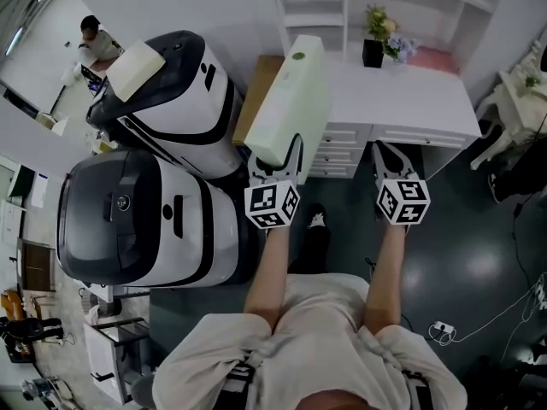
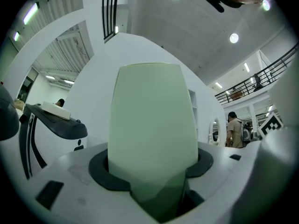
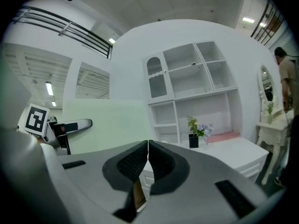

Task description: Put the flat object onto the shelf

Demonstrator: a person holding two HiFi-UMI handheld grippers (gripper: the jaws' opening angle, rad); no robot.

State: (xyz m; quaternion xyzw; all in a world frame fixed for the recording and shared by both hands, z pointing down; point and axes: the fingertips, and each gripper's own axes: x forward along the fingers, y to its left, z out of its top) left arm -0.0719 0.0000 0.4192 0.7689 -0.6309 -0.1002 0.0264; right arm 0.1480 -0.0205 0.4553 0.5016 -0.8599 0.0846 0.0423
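Scene: a person stands before a white desk point(image 1: 410, 101), a hand-held gripper in each hand. A white shelf unit point(image 1: 316, 7) rises at the desk's far side.
Flat object: a pale green panel point(image 1: 291, 101), held up by its near end and leaning away toward the far left corner of the desk. It is not on the shelf.
Left gripper point(image 1: 275, 154): clamped on the panel's near edge; the left gripper view has the green slab filling the gap between the pads.
Right gripper point(image 1: 389, 156): jaws pressed together on nothing, hovering to the right at the near edge of the desk, apart from the panel.
Shelf: open white compartments in the right gripper view, apparently bare; the lowest bay opens just above the desktop.
On the desk: a small black pot of flowers point(image 1: 373, 51) and a pink item point(image 1: 432, 58), both to the right of the panel.
To the left: two large white-and-black machines point(image 1: 154, 220), close beside the person.
Step in hand: carrying, by the look of it; the panel is grasped and lifted, placement not yet begun.
Next move: likely to carry the panel farther, bring its edge level with an open bay, then slide it in clear of the flower pot.
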